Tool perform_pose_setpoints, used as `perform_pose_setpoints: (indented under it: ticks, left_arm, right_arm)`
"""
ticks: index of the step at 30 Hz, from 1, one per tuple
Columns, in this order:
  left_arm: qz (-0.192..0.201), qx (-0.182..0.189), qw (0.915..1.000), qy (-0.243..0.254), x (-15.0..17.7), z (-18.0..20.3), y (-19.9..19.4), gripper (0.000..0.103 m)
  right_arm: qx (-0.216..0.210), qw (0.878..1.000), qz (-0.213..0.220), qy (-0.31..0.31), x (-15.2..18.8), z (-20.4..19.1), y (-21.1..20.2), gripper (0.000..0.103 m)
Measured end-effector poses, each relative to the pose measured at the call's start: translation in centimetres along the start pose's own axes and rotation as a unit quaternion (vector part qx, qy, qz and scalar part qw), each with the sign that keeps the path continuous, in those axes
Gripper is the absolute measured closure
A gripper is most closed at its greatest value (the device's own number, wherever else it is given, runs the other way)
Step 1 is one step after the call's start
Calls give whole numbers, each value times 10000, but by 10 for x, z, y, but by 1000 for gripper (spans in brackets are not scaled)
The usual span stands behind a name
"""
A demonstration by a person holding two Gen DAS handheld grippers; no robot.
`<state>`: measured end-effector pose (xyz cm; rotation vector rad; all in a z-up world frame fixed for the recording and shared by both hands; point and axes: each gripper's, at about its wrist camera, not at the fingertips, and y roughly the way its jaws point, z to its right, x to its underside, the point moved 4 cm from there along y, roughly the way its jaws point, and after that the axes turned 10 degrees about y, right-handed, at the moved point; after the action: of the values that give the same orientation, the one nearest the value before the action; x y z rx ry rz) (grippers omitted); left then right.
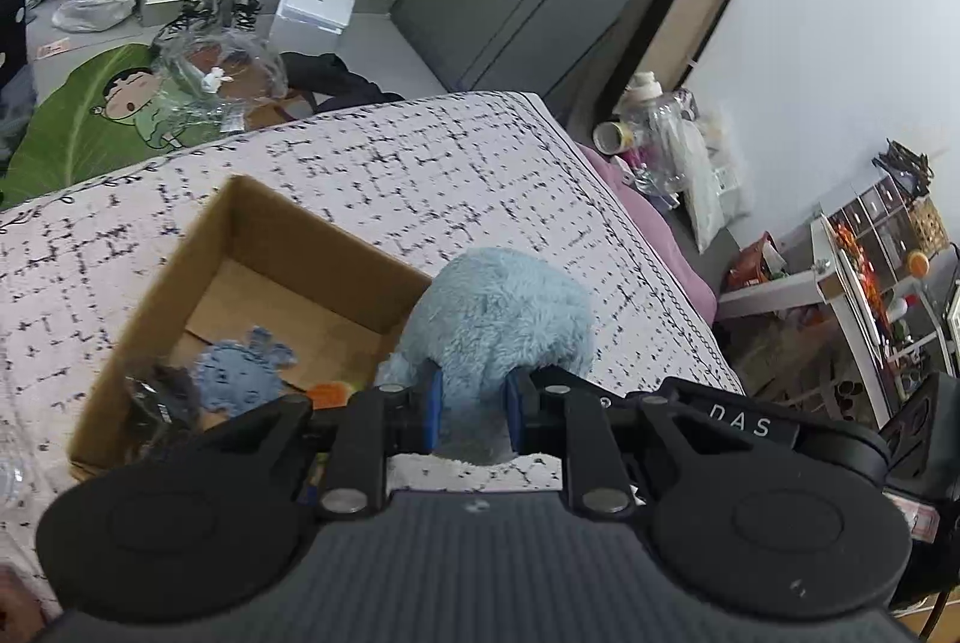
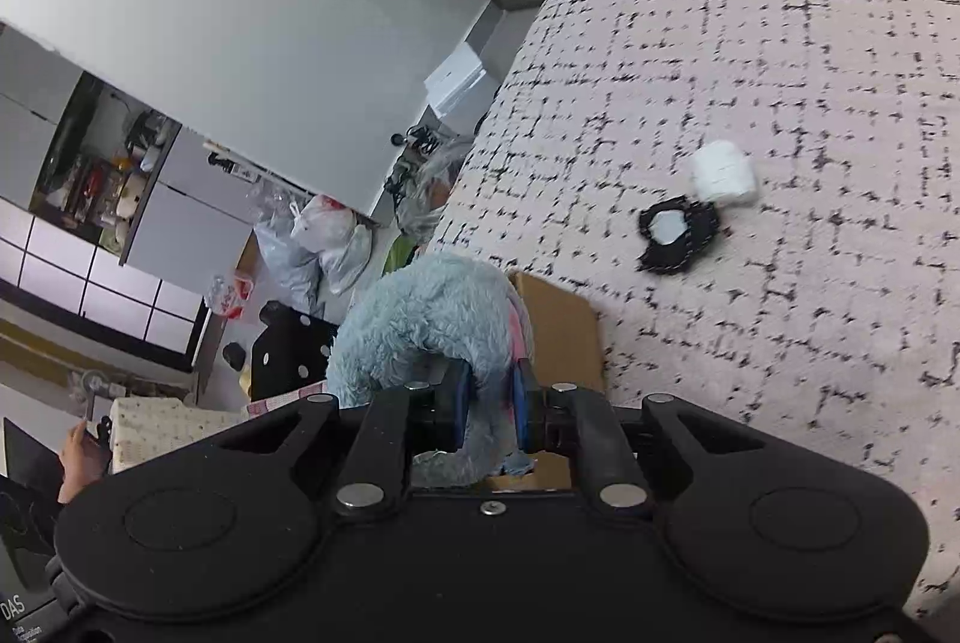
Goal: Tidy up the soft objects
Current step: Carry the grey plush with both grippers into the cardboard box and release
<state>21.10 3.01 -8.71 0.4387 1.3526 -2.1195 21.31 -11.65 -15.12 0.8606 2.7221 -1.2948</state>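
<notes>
the open brown cardboard box point(image 1: 240, 283) sits on the bed's pink black-checked quilt point(image 1: 420, 163) at eight o'clock, holding a flat blue knitted toy point(image 1: 240, 373). at six o'clock the left hand-held gripper point(image 1: 474, 403) is clenched on the fluffy light-blue plush toy point(image 1: 498, 313) beside the box's right wall. the right hand-held gripper point(image 2: 489, 403) grasps the same plush, with a black-and-white flat piece point(image 2: 678, 235) and a white roll point(image 2: 723, 172) at two o'clock.

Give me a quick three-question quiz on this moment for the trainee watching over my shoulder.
1. True or false: both grippers are shut on the blue plush toy.
2. What lies on the bedspread beside the white roll? A) a black patch B) a red ball C) a spoon
3. Name one thing already inside the cardboard box.

Key:
1. True: the left gripper and the right gripper each pinch it.
2. A, the black patch, touching the roll.
3. The small blue knitted piece; an orange item also shows.
</notes>
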Motion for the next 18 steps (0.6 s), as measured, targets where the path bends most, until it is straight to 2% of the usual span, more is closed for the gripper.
perform_pose_setpoints:
  ticks: [11,18]
  left_arm:
    - [-85,-52,9998,-146,-4,-45,-2,83]
    - [-297,-89,9995,77,-9,-57,5,83]
  right_arm:
    - [143,9998,-51,-95,22,-22,32,88]
    - [215,9998,-31,17,30,-20,42,87]
